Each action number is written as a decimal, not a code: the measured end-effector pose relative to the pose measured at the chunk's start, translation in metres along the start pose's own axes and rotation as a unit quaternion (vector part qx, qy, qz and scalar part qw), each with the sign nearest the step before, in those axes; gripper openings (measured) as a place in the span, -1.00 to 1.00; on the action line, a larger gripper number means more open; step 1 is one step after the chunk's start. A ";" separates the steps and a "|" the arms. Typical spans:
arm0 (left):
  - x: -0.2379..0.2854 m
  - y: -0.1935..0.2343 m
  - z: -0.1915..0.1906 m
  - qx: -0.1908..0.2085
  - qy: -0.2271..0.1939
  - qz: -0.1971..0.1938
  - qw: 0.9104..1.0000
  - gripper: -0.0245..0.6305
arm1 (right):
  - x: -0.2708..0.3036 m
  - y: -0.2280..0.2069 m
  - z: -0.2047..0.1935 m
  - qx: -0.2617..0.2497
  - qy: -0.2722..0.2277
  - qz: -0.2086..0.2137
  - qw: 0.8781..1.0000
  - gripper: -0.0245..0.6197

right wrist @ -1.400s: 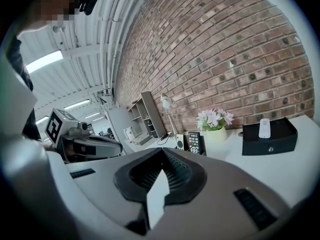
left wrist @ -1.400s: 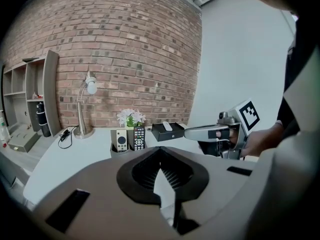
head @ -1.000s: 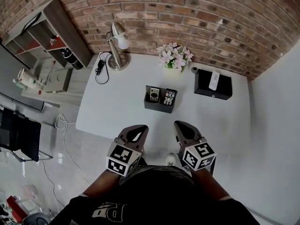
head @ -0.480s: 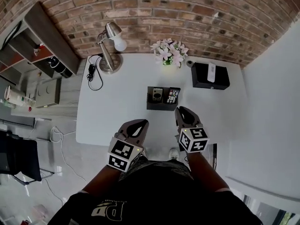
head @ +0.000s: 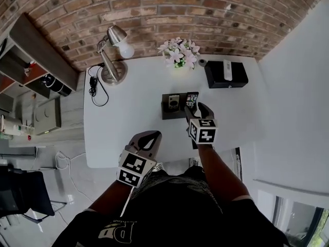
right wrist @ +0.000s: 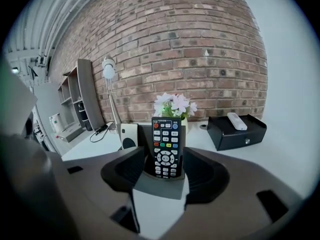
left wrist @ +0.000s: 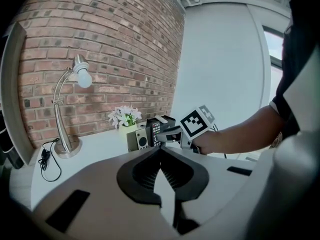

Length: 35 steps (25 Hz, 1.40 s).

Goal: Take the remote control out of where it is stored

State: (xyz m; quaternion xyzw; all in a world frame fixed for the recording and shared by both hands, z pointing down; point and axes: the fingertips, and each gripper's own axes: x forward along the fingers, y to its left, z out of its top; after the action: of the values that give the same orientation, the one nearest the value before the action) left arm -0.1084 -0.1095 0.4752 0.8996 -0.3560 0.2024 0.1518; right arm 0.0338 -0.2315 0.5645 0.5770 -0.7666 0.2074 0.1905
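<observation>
A black remote (right wrist: 165, 145) with coloured buttons stands upright in a dark grey holder (head: 169, 113) at the middle of the white table (head: 128, 117). A smaller grey remote (head: 173, 102) stands in the same holder, to the left of the black remote (head: 192, 100). My right gripper (head: 198, 109) is right at the holder. Its jaws are opening, with the black remote framed between them and the pads clear of it. My left gripper (head: 152, 135) hangs near the table's front edge, shut and holding nothing; in its own view the left gripper (left wrist: 161, 150) points towards the holder (left wrist: 134, 140).
A desk lamp (head: 110, 55) and its cable (head: 94, 89) are at the back left. White flowers (head: 177, 53) stand behind the holder. A black box (head: 226, 78) with a white remote (head: 226, 68) on it sits at the back right. A brick wall backs the table.
My right gripper has moved forward from the table's front edge up to the holder. The left gripper has stayed near the front edge.
</observation>
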 end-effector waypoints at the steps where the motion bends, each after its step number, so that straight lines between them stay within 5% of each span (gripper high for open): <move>1: -0.001 0.002 -0.001 -0.001 0.000 0.001 1.000 -0.91 | 0.004 -0.001 -0.002 -0.002 0.005 -0.004 1.000 -0.23; 16: -0.015 0.031 -0.009 -0.034 -0.001 0.035 0.999 -0.91 | 0.034 -0.008 -0.007 -0.014 0.021 -0.049 0.998 -0.20; 35: -0.004 0.020 0.008 -0.031 -0.018 0.034 0.999 -0.91 | -0.015 0.000 0.062 -0.004 -0.068 -0.004 0.998 -0.23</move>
State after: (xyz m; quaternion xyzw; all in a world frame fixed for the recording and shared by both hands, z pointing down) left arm -0.1228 -0.1244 0.4687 0.8855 -0.3950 0.1799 0.1657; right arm 0.0347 -0.2533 0.5041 0.5917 -0.7766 0.1638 0.1413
